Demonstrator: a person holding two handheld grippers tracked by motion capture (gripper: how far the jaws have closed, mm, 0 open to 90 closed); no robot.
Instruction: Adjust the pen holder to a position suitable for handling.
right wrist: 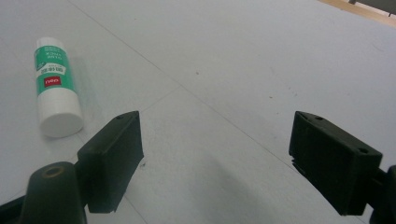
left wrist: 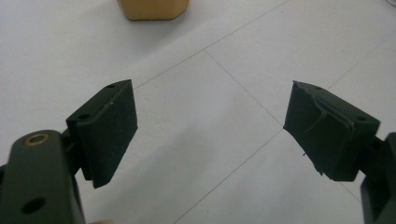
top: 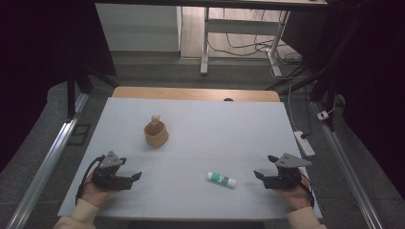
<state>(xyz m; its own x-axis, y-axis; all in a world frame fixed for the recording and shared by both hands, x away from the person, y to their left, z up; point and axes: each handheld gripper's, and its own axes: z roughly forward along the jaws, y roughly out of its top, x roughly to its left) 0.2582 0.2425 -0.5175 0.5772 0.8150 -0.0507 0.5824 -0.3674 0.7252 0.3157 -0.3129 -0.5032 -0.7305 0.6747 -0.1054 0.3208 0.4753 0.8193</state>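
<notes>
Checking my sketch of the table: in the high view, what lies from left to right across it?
left gripper → tan cup → glue stick → right gripper

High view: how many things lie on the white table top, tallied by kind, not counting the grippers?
Glue stick: 1
Tan cup-like holder: 1
Total: 2

The high view looks forward and down over the whole worktop (top: 191, 124) from afar, while both gripper views skim it closely, the right one sharing the glue stick (right wrist: 55, 86) with it.
</notes>
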